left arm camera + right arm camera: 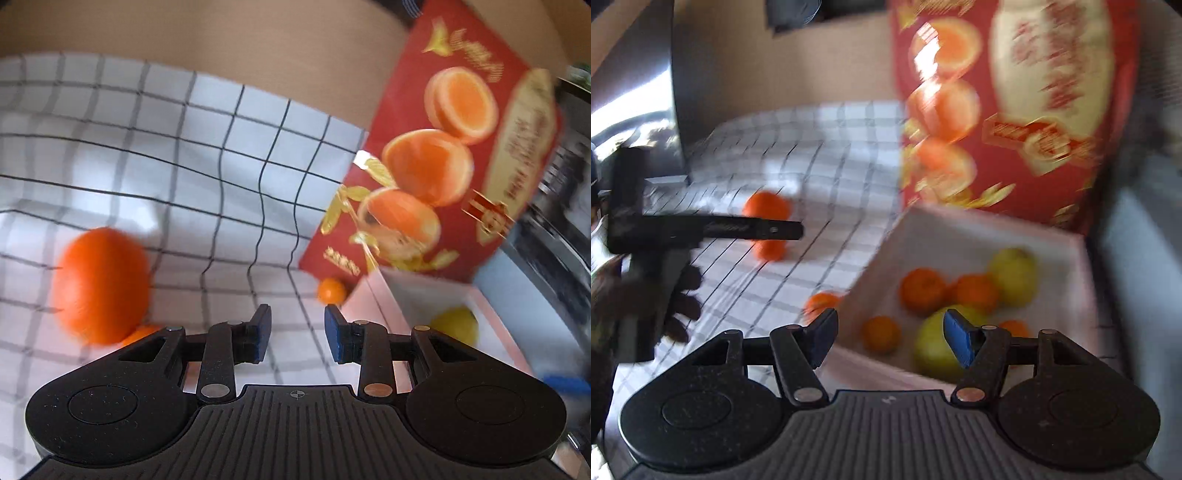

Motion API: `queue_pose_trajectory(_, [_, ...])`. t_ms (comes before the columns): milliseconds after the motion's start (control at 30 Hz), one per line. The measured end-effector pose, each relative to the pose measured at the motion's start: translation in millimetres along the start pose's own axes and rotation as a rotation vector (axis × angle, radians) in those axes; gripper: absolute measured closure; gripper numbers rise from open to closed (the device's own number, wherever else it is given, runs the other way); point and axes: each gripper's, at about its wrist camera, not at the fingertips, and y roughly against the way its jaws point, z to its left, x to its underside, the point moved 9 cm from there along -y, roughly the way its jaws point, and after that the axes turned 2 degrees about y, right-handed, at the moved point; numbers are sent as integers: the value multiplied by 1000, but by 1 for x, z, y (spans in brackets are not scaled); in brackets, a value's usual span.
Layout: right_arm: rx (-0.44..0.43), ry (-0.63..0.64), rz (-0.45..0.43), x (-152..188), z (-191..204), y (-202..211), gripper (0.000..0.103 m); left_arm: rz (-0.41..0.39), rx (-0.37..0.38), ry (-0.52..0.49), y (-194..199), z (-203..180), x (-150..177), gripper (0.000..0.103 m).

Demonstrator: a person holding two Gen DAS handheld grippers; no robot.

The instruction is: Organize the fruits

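Note:
My left gripper (pixel 297 314) hangs open over the checked cloth with nothing between its blue pads. A large orange (pixel 101 284) lies to its left, with a smaller one (pixel 142 332) tucked under it. A small tangerine (pixel 331 290) sits just ahead, by the corner of the white box (pixel 376 291). My right gripper (pixel 891 315) is open and holds nothing above the near edge of the white box (pixel 960 236). Inside lie several tangerines (pixel 921 290) and two yellow-green fruits (pixel 1014 277). Another tangerine (pixel 820 301) rests on the cloth outside the box.
The red printed lid (pixel 1015 110) stands upright behind the box. The left gripper (pixel 792 230), held by a hand (pixel 679 306), reaches in from the left near two oranges (pixel 768 206). A dark metal appliance (pixel 561 221) borders the box on the right.

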Motion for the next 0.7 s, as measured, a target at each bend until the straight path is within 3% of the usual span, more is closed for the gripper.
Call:
queue_pose_trajectory(167, [109,-14,-96,25,-34,33,39,58,46,117,-64,-6,-5,68])
queue_pose_trajectory(300, [176,16,-104,50,-45,41,39,72,-12,61,-95,-19,-8,65])
queue_pose_trajectory(533, [186,-5,-61,81,-57,30,39,108,-31,93,-106,-26,-12,67])
queue_pose_trajectory(633, [187,-9,-54,94,-60,31,39,138,-19,147,-109,-19,-9,59])
queue_pose_trajectory(700, [188,-10,-51,101,-61,33,39,154,-35,154,-100,-15,-4,61])
